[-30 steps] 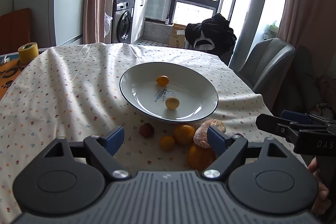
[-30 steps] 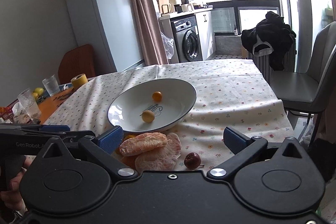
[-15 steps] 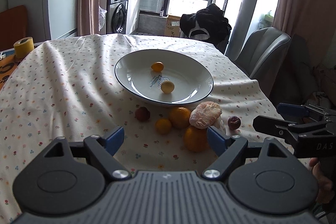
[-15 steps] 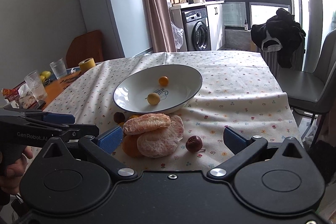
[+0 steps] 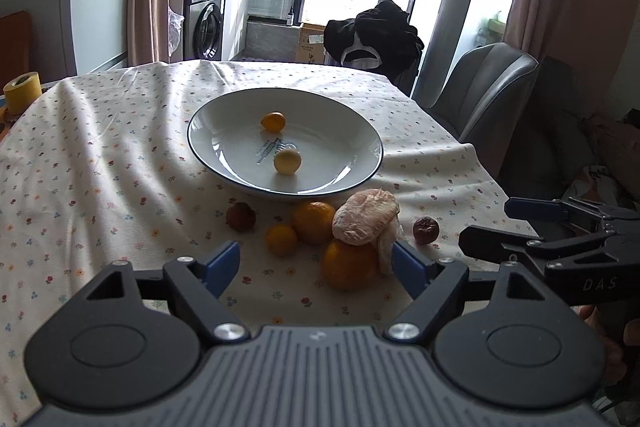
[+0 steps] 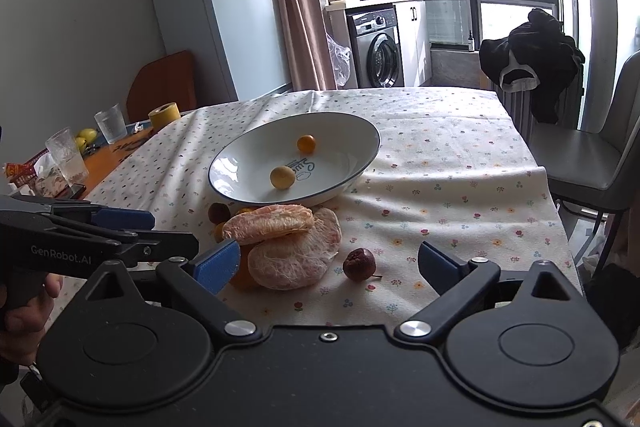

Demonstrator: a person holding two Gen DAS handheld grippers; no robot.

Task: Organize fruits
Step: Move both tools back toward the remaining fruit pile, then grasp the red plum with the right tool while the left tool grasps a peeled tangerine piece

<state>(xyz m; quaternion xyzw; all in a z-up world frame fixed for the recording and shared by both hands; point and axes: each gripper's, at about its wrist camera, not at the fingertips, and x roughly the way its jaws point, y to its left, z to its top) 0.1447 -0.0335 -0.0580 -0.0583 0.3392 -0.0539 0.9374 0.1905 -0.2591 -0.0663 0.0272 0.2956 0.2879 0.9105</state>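
Observation:
A white plate [image 5: 352, 131] [image 6: 356, 131] on the flowered cloth holds a small orange fruit [image 5: 273, 121] [image 6: 306, 143] and a pale yellow one [image 5: 287, 162] [image 6: 282, 177]. In front of it lie two oranges [image 5: 314, 221], a small orange fruit [image 5: 281, 239], peeled pomelo pieces [image 5: 365, 215] [image 6: 276, 223] and two dark red dates [image 5: 240, 216] [image 6: 359, 264]. My left gripper [image 5: 316, 263] hangs open just before this pile, empty. My right gripper [image 6: 328, 263] is open too, with the pomelo and one date ahead between its fingers, untouched.
A grey chair [image 5: 480, 83] stands at the table's right side, with dark clothes [image 5: 372, 39] draped behind. On the bare wood at the left are a yellow tape roll [image 6: 164, 115], glasses [image 6: 68, 159] and snacks. The cloth's edge drops off at right.
Both grippers have drawn back and risen from the pile, so more cloth and fruit show ahead. Neither has closed or taken hold of anything.

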